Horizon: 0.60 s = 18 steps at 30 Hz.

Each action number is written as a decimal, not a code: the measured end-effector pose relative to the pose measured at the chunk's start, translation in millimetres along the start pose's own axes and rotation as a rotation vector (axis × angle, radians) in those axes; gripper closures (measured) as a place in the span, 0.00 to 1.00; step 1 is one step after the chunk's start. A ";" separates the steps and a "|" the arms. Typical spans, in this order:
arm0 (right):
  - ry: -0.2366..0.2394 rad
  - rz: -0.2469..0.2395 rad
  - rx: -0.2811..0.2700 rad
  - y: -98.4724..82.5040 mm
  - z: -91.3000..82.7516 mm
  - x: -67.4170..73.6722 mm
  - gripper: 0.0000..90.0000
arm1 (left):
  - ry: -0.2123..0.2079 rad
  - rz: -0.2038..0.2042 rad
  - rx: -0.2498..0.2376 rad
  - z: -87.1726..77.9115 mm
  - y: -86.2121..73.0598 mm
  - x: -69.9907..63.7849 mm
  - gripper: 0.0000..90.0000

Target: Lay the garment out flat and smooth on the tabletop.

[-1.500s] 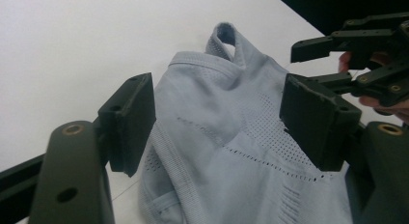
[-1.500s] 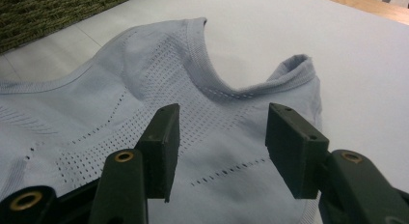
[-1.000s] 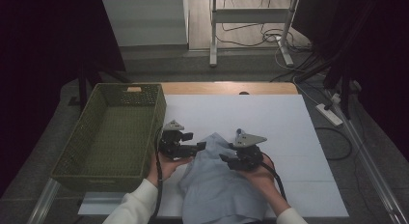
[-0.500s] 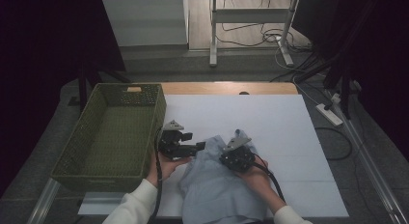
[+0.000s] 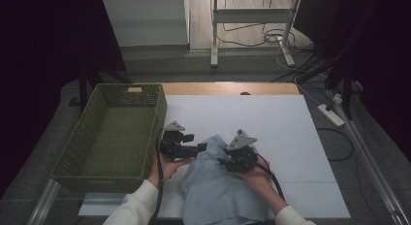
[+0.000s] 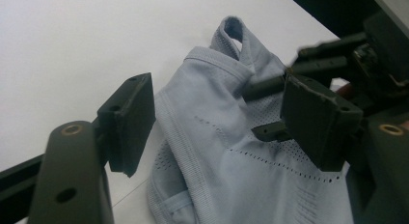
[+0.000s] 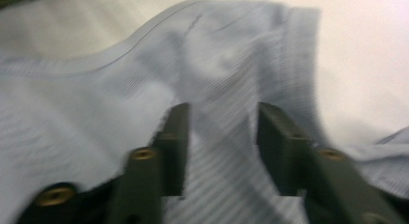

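Garment (image 5: 220,191), pale blue knit w/ perforated panels, lies rumpled on the white table sheet (image 5: 291,123), just right of the green basket (image 5: 114,130), at the table's near edge. We hold our left gripper (image 5: 199,147) btwn basket and garment, jaws apart, nothing pinched; the cloth's edge lies under them in the left gripper view. Our right gripper (image 5: 224,162) sits on the garment, farther from the basket; its jaws have just been opening, a ridge of fabric (image 7: 222,137) btwn them, pads not pressing it.
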State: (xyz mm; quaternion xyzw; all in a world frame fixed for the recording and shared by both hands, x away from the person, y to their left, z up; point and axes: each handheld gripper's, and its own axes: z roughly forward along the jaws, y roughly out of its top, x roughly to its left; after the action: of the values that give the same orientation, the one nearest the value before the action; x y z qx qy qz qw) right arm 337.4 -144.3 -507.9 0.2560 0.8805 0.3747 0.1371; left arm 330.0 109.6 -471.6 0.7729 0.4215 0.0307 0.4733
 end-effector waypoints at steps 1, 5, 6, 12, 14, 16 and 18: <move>-0.015 0.005 -0.003 1.7 1.7 -0.9 0.52 | -0.002 0.002 0.002 0.0 -0.2 -0.4 0.32; -0.002 0.024 -0.005 7.5 10.7 -3.2 0.46 | -0.002 0.010 0.003 0.1 -0.7 -2.3 0.32; 0.002 0.023 0.007 8.9 12.6 -3.4 0.44 | -0.003 0.012 0.003 -0.1 -0.8 -2.7 0.32; -0.014 0.002 0.072 11.4 26.6 0.6 0.62 | 0.004 0.012 -0.014 -5.0 -1.6 -3.6 0.32; -0.011 0.006 0.101 9.0 31.2 0.2 0.75 | 0.007 0.011 -0.016 -6.1 -1.7 -2.7 0.32; 0.007 0.007 0.103 8.4 31.6 -0.8 0.84 | 0.007 0.004 -0.016 -7.0 -2.3 -1.9 0.32; 0.008 -0.002 0.104 8.5 31.4 -0.6 0.92 | 0.012 0.003 -0.018 -8.5 -2.8 -1.7 0.32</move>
State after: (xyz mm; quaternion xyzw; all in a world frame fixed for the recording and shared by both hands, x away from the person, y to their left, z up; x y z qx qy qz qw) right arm 354.5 -121.1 -523.1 0.2603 0.8995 0.3296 0.1203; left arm 323.5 114.9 -468.4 0.7690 0.4228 0.0399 0.4778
